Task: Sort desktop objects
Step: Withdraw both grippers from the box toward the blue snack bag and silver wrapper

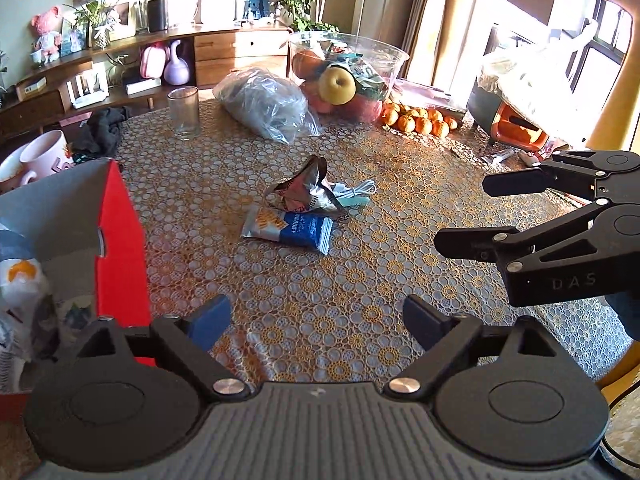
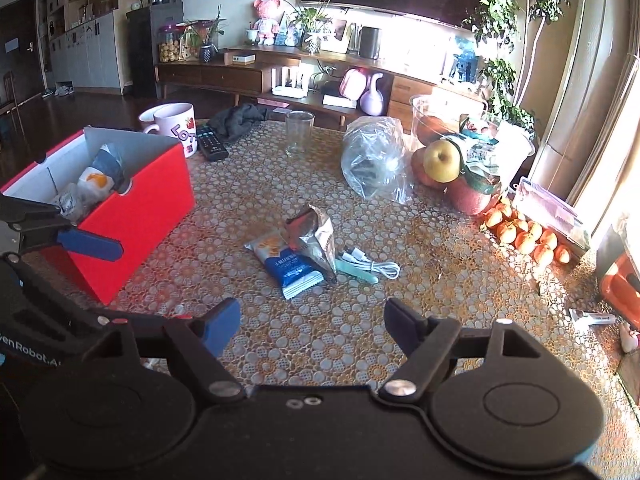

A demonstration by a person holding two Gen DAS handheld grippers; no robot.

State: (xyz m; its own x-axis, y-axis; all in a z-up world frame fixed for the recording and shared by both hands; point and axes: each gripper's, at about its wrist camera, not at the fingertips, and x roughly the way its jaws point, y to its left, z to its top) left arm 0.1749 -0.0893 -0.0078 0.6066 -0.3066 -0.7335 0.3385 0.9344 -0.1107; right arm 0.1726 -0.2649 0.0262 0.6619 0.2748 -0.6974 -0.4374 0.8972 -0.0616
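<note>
A blue-and-silver snack packet (image 1: pixel 289 230) (image 2: pixel 289 265) lies mid-table, touching a crumpled silver wrapper (image 1: pixel 308 192) (image 2: pixel 314 236). A coiled white cable (image 1: pixel 358 190) (image 2: pixel 370 263) with a mint-green stick lies just right of them. A red box (image 1: pixel 120 240) (image 2: pixel 136 216) at the left holds several wrapped items. My left gripper (image 1: pixel 316 322) is open and empty, short of the packet. My right gripper (image 2: pixel 314 322) is open and empty, near the packet; it also shows in the left wrist view (image 1: pixel 460 212), at the right, above the table.
A drinking glass (image 2: pixel 299 133), a clear plastic bag (image 2: pixel 374 160), a fruit bowl (image 2: pixel 460 160) and several tangerines (image 2: pixel 524 232) stand at the back and right. Pink mugs (image 2: pixel 176 126) and a remote (image 2: pixel 210 142) sit behind the red box.
</note>
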